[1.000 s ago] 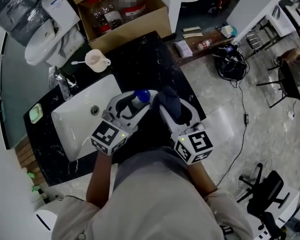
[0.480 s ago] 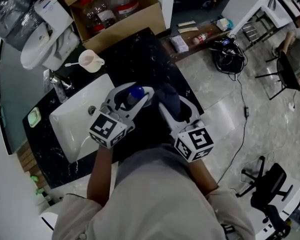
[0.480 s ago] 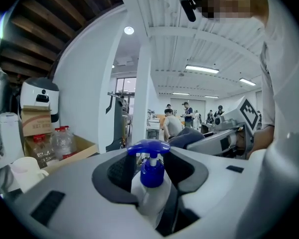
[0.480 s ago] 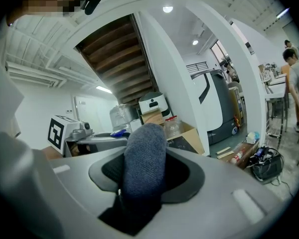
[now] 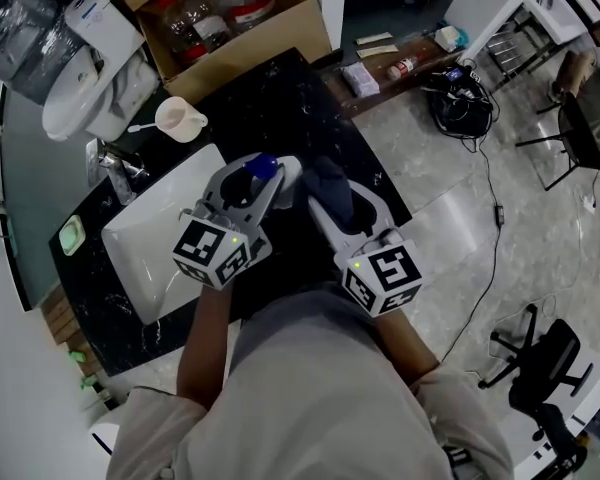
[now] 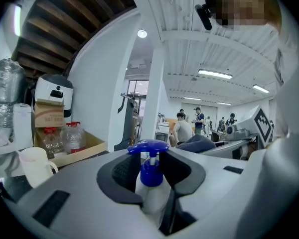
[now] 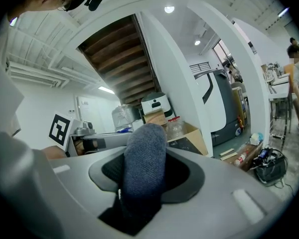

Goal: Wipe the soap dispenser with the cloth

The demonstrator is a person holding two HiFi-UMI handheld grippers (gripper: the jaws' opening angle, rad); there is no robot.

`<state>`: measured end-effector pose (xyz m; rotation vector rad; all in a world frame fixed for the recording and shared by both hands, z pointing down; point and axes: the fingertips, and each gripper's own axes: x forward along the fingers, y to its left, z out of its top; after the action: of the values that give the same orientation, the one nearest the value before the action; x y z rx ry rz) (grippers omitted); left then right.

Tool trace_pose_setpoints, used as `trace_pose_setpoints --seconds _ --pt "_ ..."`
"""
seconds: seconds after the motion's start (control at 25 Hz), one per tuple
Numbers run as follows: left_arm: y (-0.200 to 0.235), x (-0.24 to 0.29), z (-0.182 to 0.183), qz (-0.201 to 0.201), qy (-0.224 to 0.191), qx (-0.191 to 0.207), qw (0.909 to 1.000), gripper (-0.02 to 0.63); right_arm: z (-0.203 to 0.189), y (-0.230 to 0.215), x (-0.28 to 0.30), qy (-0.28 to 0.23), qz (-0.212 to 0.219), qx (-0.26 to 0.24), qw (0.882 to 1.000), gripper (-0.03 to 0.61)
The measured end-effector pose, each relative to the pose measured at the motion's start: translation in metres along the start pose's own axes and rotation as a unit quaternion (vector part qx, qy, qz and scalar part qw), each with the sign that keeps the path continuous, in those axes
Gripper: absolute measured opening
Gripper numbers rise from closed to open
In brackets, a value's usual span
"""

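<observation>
- Left gripper: jaws just closed in and now pressed against both sides of the white plastic soap dispenser bottle with the blue pump head.
- Blue pump head upright, rising above the dark jaw pads; white bottle body filling the gap between them.
- Dispenser location: over the black marbled countertop, just right of the white rectangular sink basin. Base hidden by the jaws, so contact with the counter not determinable.
- Right gripper: jaws clamped on a dark grey-blue knitted cloth, bunched into a rounded roll that sticks up and forward beyond the pads.
- Cloth just right of the dispenser, close beside it. Contact between the two not determinable from any view.
- Both grippers side by side at the near part of the counter, pointing away from the person, marker cubes toward the body.
- Chrome tap at the far left edge of the basin; pale green soap dish on the counter left of the basin.
- White cup with a handle and a spoon in it on the counter beyond the basin.
- Open brown cardboard box at the far end of the counter, holding clear jars with red lids.
- White toilet at far left.
- Grey tiled floor at right, with a bundle of black cables.
</observation>
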<state>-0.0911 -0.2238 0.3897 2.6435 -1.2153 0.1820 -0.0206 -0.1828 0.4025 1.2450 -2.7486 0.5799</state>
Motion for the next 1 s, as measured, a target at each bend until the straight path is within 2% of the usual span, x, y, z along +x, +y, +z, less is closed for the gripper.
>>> trace_pose_setpoints --seconds 0.4,1.0 --pt "0.013 -0.003 0.003 0.008 -0.013 -0.031 0.9994 0.115 -0.006 0.018 0.040 0.019 0.035 -0.032 0.999 0.167" --pt "0.029 -0.009 0.004 0.017 -0.033 -0.060 0.9975 0.115 -0.018 0.015 0.056 0.028 0.040 -0.027 0.998 0.167"
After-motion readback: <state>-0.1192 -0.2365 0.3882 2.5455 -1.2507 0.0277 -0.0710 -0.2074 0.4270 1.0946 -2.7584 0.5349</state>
